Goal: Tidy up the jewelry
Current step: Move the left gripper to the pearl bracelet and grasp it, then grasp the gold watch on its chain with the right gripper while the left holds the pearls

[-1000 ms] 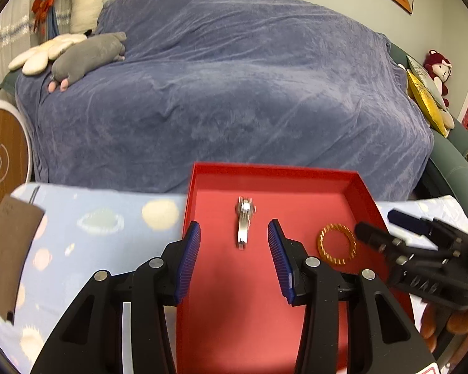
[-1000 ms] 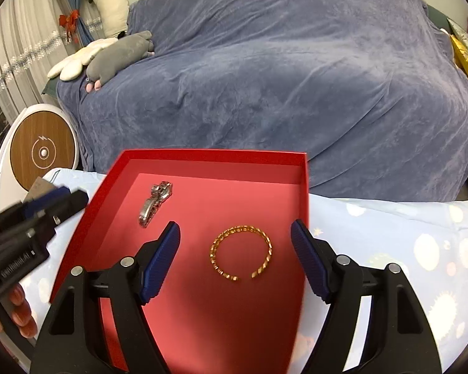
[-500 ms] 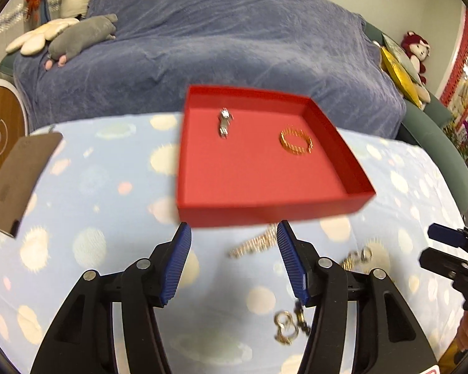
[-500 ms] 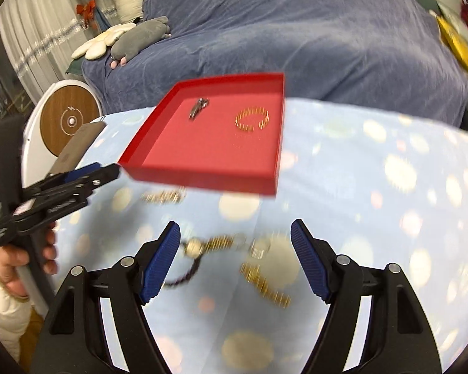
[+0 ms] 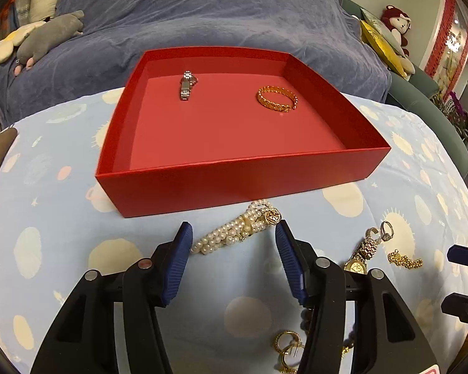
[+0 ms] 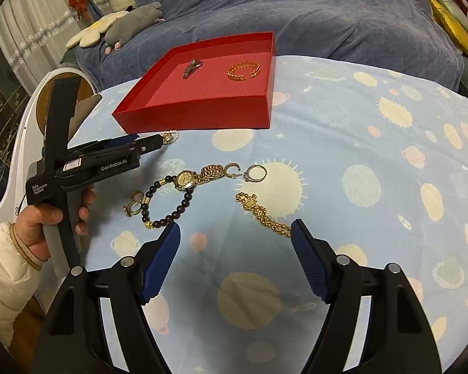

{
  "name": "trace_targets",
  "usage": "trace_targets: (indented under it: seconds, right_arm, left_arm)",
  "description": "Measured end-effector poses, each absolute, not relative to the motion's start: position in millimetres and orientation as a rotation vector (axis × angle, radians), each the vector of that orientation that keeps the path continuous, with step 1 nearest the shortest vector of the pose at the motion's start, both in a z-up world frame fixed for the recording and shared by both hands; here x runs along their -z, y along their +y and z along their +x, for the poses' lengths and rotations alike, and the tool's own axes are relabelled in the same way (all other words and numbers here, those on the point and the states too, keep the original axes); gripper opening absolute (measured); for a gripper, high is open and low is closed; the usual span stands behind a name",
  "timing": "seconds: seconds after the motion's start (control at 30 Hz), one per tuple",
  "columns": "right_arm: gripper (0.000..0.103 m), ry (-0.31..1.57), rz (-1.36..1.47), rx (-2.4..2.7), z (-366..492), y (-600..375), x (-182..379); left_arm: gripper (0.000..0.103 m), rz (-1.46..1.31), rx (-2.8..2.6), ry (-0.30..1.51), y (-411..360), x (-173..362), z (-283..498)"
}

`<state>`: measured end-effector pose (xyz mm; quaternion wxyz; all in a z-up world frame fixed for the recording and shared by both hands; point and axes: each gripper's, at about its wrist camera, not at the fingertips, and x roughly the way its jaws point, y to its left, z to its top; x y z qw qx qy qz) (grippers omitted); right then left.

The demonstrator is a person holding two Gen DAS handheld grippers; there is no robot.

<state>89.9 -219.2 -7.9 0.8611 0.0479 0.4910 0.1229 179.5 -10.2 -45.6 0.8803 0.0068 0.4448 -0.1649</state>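
Observation:
A red tray [image 5: 240, 180] holds a silver link bracelet [image 5: 186, 85] and a gold bangle [image 5: 277, 99]. In front of it a pearl bracelet [image 5: 231, 233] lies on the cloth between the tips of my left gripper [image 5: 234, 233], whose jaws are closing and do not press on it. My right gripper [image 6: 235, 237] stands open above the cloth with nothing between its fingers; a gold chain [image 6: 259, 212] ends just before its right fingertip. A gold watch [image 6: 187, 179], a dark bead bracelet [image 6: 168, 208], a ring [image 6: 256, 173] and gold earrings [image 6: 135, 201] lie loose beyond it.
The table wears a pale blue cloth with planet prints [image 6: 358, 155]. Behind it a sofa under a blue-grey throw [image 5: 202, 15] carries soft toys [image 5: 46, 35]. A hand in a white sleeve [image 6: 43, 221] holds the left gripper [image 6: 146, 146]. A round white stand [image 6: 31, 118] is at the left.
Both grippers have drawn back from over the red tray and sunk toward the loose jewelry on the cloth. The left one now brackets the pearl bracelet, its jaws wider than a second ago.

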Motion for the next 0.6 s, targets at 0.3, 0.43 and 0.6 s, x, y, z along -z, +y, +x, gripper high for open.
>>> trace_targets:
  seconds: [0.3,0.43,0.6]
  right_arm:
    - [0.07,1.044,0.084,-0.283,89.4,-209.7,12.6]
    - [0.07,1.04,0.089,-0.286,91.1,-209.1,11.5]
    - [0.063,1.039,0.109,-0.296,92.7,-206.4,10.3]
  left_arm:
    - [0.012,0.039,0.378,0.908,-17.7,42.1,175.1]
    - [0.011,0.014,0.37,0.916,-13.6,31.9,165.9]
    - [0.011,-0.023,0.367,0.893,-6.8,6.0,147.0]
